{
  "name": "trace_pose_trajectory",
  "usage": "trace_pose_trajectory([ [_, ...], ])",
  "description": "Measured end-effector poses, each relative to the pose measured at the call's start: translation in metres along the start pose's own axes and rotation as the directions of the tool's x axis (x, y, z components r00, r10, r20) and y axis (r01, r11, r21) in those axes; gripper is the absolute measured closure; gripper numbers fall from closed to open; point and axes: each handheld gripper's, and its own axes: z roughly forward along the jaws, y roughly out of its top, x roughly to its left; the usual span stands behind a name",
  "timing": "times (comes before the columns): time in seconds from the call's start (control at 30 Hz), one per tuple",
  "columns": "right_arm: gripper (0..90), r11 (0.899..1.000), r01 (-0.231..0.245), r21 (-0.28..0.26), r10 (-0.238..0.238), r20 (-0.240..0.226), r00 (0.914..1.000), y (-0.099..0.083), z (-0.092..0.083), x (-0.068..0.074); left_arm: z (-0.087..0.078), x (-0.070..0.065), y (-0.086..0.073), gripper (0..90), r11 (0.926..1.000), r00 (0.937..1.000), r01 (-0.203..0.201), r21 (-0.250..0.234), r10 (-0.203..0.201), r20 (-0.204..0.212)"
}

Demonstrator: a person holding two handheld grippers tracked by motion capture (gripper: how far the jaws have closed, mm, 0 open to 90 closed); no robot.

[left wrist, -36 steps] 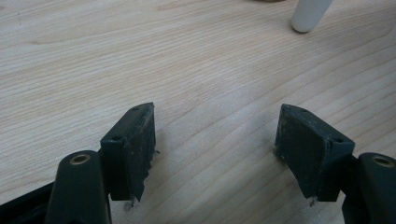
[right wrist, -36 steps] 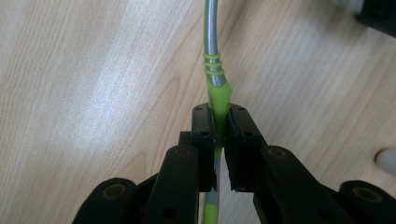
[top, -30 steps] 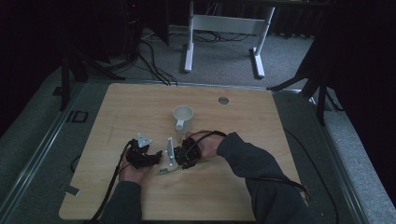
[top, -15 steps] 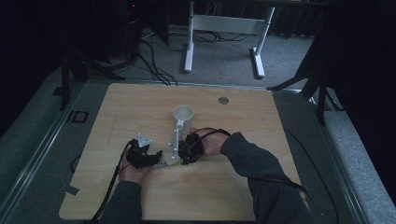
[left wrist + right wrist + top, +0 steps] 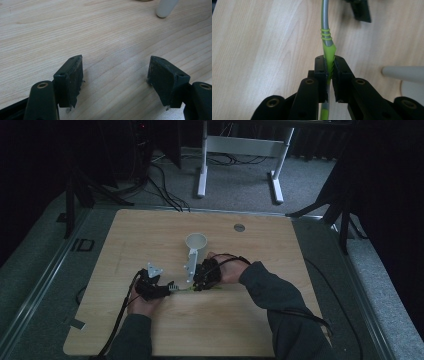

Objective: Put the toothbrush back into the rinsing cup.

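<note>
2 grippers work low over the table point(image 5: 310, 270): the right gripper point(image 5: 330, 65) pinches a green-and-grey tool point(image 5: 325, 32) just above the wood; the left gripper point(image 5: 115, 75) stands spread, empty. Pickup done, placing likely remains

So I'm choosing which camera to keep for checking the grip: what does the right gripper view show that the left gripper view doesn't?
Right gripper view: the right hand-held gripper, jaws shut on a grey tool with a green grip that runs up between them, plus the other gripper's black jaw at the top.

Left gripper view: the left hand-held gripper, jaws wide apart with bare wood between them, holding nothing.

Both: the light wooden table and part of a white object at the frame's edge.
</note>
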Motion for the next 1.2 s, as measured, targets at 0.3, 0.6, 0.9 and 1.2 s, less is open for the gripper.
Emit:
trace_pose_trajectory([
  [0.3,82.6,0.997,-0.034,-0.064,0.036,0.037,0.9986,-0.001,-0.008,-0.004,0.0,0.0,0.0,29.5,1.0,1.0,0.0,0.0,0.0,0.0],
  [0.6,82.5,0.989,-0.09,-0.117,0.097,0.049,0.9941,-0.006,-0.013,-0.007,0.0,0.0,0.0,29.5,1.0,1.0,0.001,0.0,-0.001,0.0],
  [0.9,82.5,0.984,-0.118,-0.137,0.129,0.075,0.9887,-0.012,-0.015,-0.006,0.0,0.0,0.0,29.4,1.0,1.0,0.001,0.0,-0.001,0.0],
  [1.2,82.5,0.969,-0.14,-0.202,0.162,0.097,0.982,-0.012,-0.021,-0.007,0.0,0.0,0.0,29.3,1.0,1.0,0.003,-0.001,-0.003,0.0],
])
